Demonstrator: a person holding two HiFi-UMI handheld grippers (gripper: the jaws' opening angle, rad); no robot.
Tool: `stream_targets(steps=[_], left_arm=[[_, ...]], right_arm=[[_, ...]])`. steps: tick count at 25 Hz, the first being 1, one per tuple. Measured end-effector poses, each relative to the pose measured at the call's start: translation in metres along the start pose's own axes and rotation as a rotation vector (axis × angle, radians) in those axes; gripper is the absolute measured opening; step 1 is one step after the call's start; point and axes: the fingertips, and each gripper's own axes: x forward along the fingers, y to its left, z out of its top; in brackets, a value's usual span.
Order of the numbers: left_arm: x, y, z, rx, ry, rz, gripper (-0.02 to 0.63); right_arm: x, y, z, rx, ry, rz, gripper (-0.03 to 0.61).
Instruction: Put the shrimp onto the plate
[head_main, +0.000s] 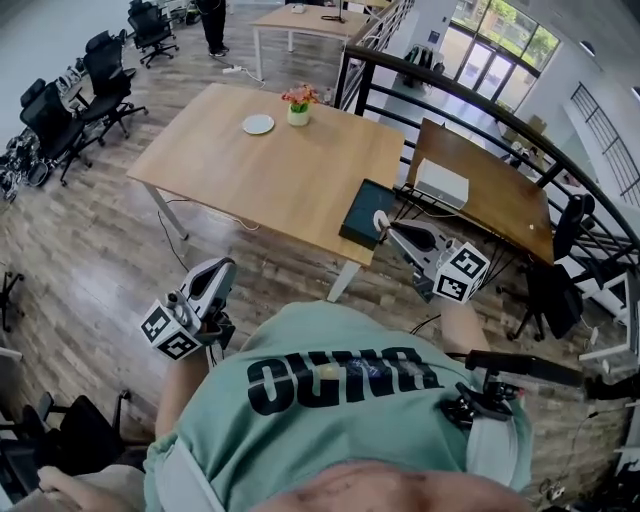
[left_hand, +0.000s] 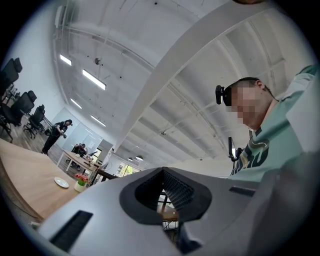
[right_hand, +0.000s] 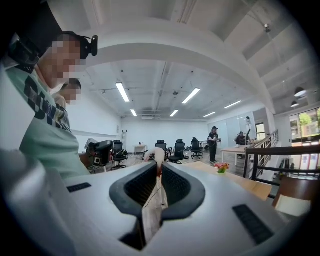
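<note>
The plate (head_main: 258, 124) sits on the far side of the table (head_main: 230, 175), just left of the flower pot (head_main: 298, 105). It lies far and to the left of the right gripper (head_main: 383, 225), which hangs over the table's near right corner. That gripper carries the shrimp (right_hand: 156, 154): its jaws are nearly together, pinching the pale body at the tips, and the body sticks out past them along the jaw line. I judge the coming move to be a reach across the tabletop, up and left. The left gripper (head_main: 222, 268) hangs off the table's near edge, jaws closed on nothing.
</note>
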Motion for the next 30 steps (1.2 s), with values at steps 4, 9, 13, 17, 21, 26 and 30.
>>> stream_targets(steps=[4,9,13,17,21,26,30], left_arm=[[-0.030,0.019,0.018,0.008,-0.006,0.034,-0.005],[-0.056,0.042,0.026,-0.004,-0.017,0.091,-0.005],[-0.060,0.055,0.026,-0.005,-0.024,0.133,-0.005],[-0.062,0.072,0.029,0.016,-0.031,0.192,-0.005],[-0.059,0.091,0.036,0.053,-0.037,0.255,-0.005],[-0.019,0.107,0.047,0.100,-0.067,0.311,-0.005],[0.014,0.134,0.058,0.121,-0.074,0.358,-0.005]], right_arm=[[0.043,0.016,0.001,0.009,0.008,0.038,0.038],[0.084,0.025,-0.004,0.017,0.029,0.091,0.038],[0.109,0.014,-0.007,0.031,0.042,0.132,0.038],[0.144,-0.002,-0.012,0.031,0.041,0.199,0.038],[0.185,-0.021,-0.013,0.040,0.023,0.275,0.038],[0.216,-0.069,0.004,0.020,0.025,0.357,0.038],[0.249,-0.111,0.024,0.018,-0.003,0.411,0.038]])
